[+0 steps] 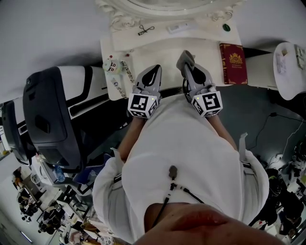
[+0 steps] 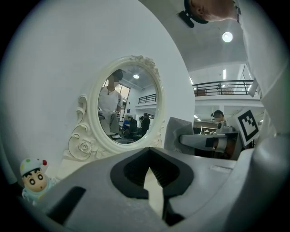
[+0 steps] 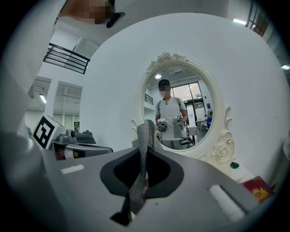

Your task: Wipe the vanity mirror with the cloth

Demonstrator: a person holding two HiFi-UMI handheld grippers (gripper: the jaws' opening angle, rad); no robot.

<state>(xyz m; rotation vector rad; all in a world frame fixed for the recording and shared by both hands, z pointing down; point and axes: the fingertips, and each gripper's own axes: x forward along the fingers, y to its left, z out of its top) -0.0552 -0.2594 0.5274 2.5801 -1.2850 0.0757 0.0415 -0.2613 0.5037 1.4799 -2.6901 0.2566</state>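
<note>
The oval vanity mirror (image 1: 167, 4) in its white carved frame stands at the back of the white vanity top (image 1: 158, 48). It also shows in the left gripper view (image 2: 129, 104) and the right gripper view (image 3: 179, 106). My right gripper (image 1: 190, 68) (image 3: 144, 156) is shut on a grey cloth (image 1: 184, 56) (image 3: 145, 133), which sticks up past its jaws. It hangs over the vanity, short of the glass. My left gripper (image 1: 153, 72) (image 2: 149, 156) is beside it, shut and holding nothing. From the left gripper view the cloth (image 2: 178, 132) sits at the right.
A red book (image 1: 233, 62) (image 3: 258, 188) lies at the vanity's right end. A small doll figure (image 1: 110, 63) (image 2: 32, 177) is at its left. A hair clip (image 1: 146, 30), a white stick-like item (image 1: 179, 27) and a green piece (image 1: 226, 27) lie before the mirror. Black equipment (image 1: 48, 119) stands left.
</note>
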